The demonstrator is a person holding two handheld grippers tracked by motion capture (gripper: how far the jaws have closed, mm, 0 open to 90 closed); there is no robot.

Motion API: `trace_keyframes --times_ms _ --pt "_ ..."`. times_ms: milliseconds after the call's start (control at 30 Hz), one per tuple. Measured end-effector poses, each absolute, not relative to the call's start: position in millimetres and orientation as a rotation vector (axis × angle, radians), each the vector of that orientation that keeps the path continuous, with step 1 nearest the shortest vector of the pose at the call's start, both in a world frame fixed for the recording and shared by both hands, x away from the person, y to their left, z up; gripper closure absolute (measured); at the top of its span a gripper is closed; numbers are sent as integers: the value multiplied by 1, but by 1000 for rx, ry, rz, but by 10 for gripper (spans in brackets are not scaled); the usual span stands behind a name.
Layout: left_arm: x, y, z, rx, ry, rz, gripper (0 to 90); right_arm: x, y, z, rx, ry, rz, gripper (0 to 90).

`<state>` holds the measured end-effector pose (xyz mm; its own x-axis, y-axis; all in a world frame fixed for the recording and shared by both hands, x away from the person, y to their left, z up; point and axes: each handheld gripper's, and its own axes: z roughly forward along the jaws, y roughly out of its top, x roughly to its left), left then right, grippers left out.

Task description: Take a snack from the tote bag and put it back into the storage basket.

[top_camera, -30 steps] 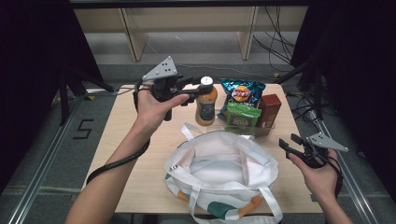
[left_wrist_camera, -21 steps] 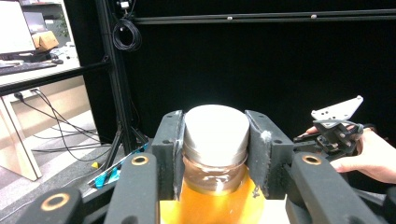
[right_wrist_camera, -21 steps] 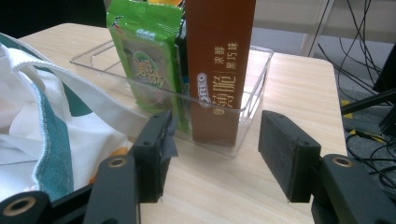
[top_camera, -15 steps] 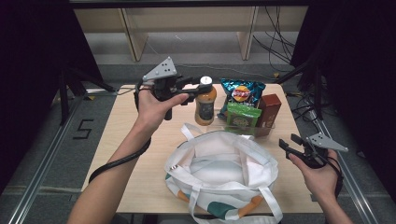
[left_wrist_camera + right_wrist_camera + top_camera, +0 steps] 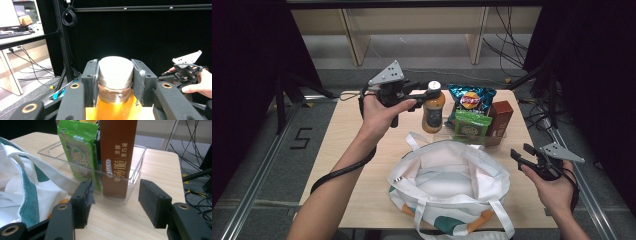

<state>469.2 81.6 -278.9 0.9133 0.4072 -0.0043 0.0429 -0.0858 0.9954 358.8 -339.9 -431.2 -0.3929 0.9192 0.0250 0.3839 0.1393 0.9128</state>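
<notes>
An orange juice bottle with a white cap stands upright at the back middle of the table, just left of a clear tray. My left gripper comes in level from the left and is shut on the bottle's neck; its pads press on both sides just under the cap. My right gripper hovers open at the table's right edge with nothing between its jaws. In the right gripper view this gripper faces the tray's near corner.
The tray holds a blue chips bag, a green snack packet and a brown Oreo box, all upright. A white tote bag with green and orange print lies open at the front middle of the wooden table.
</notes>
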Motion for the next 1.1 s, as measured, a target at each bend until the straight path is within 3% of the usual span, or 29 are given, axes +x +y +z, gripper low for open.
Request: trace_keyframes --times_ms 1100 --pt "486 73 -296 1656 384 324 590 359 -341 -432 1230 1863 1215 451"
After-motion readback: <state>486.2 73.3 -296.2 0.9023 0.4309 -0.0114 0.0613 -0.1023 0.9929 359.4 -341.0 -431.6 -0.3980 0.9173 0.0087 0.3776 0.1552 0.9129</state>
